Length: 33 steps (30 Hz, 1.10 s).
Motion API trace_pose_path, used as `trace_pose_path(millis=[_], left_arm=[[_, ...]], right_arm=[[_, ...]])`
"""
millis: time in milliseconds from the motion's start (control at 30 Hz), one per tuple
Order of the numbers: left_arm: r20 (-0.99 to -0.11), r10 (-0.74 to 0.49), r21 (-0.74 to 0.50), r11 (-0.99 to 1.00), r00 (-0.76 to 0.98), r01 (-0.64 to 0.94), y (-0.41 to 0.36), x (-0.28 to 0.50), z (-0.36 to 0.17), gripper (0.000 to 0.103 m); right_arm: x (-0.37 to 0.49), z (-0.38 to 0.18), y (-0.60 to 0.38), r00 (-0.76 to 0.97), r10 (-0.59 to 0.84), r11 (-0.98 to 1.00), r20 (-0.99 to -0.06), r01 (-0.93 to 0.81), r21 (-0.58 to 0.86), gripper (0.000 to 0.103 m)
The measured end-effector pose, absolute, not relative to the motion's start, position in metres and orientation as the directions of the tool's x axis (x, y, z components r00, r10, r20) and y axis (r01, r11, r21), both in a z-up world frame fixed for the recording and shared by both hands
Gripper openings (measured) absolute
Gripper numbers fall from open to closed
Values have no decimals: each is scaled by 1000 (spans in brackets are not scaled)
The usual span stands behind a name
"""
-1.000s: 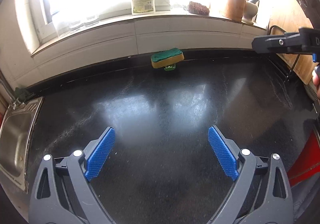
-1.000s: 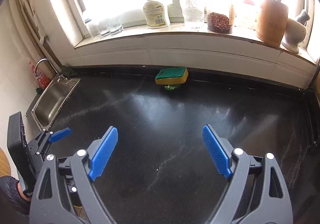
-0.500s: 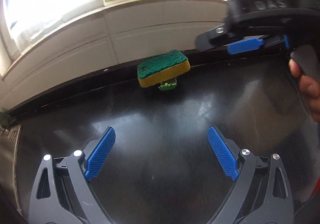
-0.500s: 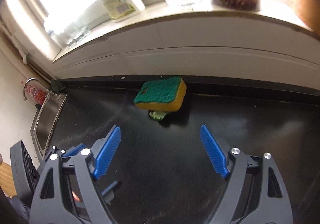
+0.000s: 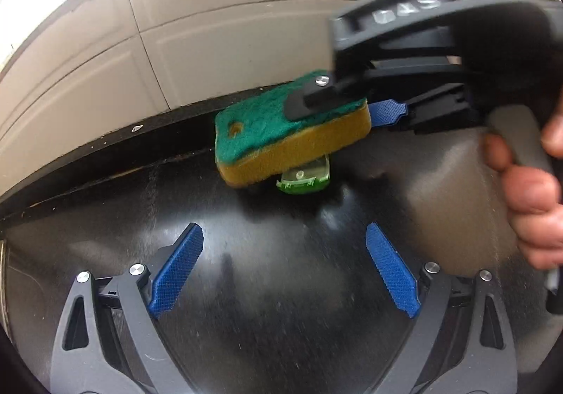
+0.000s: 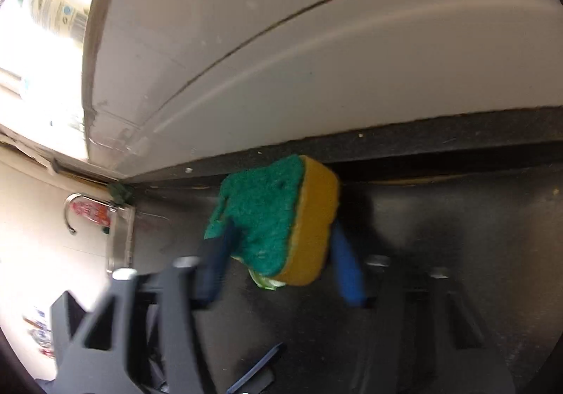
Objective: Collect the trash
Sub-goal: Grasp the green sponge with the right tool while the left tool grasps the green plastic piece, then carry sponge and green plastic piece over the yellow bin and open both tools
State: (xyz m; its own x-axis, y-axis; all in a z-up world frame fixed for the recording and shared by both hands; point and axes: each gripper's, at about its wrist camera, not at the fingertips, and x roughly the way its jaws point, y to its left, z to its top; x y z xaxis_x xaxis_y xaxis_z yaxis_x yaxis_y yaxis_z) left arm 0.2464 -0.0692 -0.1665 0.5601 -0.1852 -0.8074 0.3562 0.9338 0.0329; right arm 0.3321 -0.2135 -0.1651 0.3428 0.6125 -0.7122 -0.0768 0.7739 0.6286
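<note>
A green-topped yellow sponge point(image 5: 267, 133) point(image 6: 267, 211) lies tilted on a small clear green plastic piece point(image 5: 302, 182) point(image 6: 265, 283) at the back of the black countertop point(image 5: 281, 306), against the wall. My right gripper point(image 6: 281, 239) point(image 5: 334, 101) comes in from the right. Its jaws are closing with the sponge between them, one finger on the green face and one against the yellow underside. My left gripper point(image 5: 283, 235) hovers open just in front of the sponge, nothing between its blue pads point(image 5: 176, 270).
A pale tiled wall point(image 5: 211, 42) rises right behind the sponge. A person's hand point(image 5: 527, 189) holds the right gripper's handle at the right. The steel sink point(image 6: 119, 239) and faucet point(image 6: 70, 214) lie far left; a bottle point(image 6: 52, 13) stands on the sill.
Both grippers moved forward and down to the sponge. The right gripper rolled and narrowed from wide open onto the sponge. The left gripper stayed open.
</note>
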Motion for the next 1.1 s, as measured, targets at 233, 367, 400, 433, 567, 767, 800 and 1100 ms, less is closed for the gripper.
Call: trace_pose_path(millis=[233,367,400,433,567,767,800,1100], left_arm=[[-808,-222,-20,936,546,352,-80,272,-175,91],[-800,-255,-61,935,543,349,-94,282,-178,90],[-798,-266,-66,931,541,360,-99,283,-179,89],[-796,-273,-70,928,540,366,-103,284,-179,82],[-793,-295,-75,915,533,396,-112,283,-178,40],[-800,-298,-74,911,521,406,-97,267,-166,36],[-798,-294,-70,912,526,404,-89,262,-161,36],[-780,-246,-9,923,575,384,-50,173,-117,36]], right_arm=[[322,-131,-221,400,607,783,-687,-151,604,26],[315,-117,-235,444,575,801,-687,-133,583,26],[314,-114,-239,450,570,803,-687,-129,582,26],[311,-112,-244,457,563,807,-689,-124,577,26],[300,-104,-260,482,534,821,-695,-100,562,26],[278,-92,-279,512,504,833,-696,-76,548,26],[274,-89,-279,512,505,833,-695,-80,547,26],[204,-56,-271,520,513,841,-683,-145,522,26]])
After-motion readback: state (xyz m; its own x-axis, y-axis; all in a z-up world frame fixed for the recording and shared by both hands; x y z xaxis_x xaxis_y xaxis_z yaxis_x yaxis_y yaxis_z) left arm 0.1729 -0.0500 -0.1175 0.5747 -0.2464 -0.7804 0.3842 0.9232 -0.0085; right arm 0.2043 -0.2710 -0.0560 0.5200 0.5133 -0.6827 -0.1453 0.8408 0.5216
